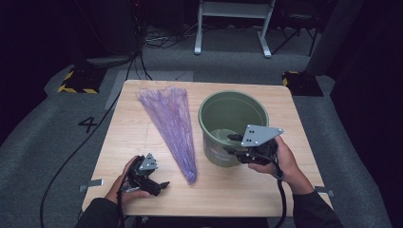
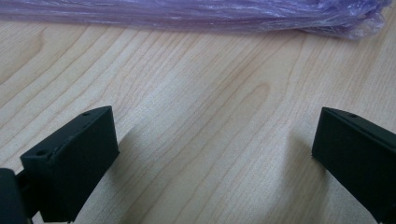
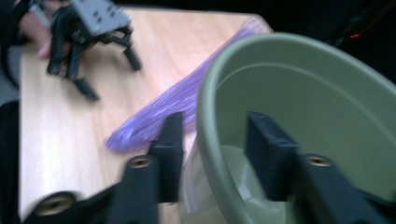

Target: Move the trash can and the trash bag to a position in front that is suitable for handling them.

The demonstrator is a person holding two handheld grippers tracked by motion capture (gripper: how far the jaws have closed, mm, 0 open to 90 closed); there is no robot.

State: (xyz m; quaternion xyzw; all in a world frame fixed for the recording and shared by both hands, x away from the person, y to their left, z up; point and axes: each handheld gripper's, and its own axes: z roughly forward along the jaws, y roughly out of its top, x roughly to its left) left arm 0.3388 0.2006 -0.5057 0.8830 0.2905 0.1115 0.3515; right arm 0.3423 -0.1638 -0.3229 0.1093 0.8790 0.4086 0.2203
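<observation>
Left gripper (image 1: 160,185) lies low and nearly level in the person's left hand (image 1: 124,183), its jaws set wide apart with nothing between them and pointing toward the right gripper. Right gripper (image 1: 231,144) is held higher in the right hand (image 1: 280,161), grey plate uppermost, pointing toward the left side. Its jaws stand partly apart, one to either side of a thin wall, pads not seen pressing on it.

Light wooden table (image 1: 142,156) on grey carpet (image 1: 43,142); white frame legs (image 1: 233,28) behind; dark room beyond.
</observation>
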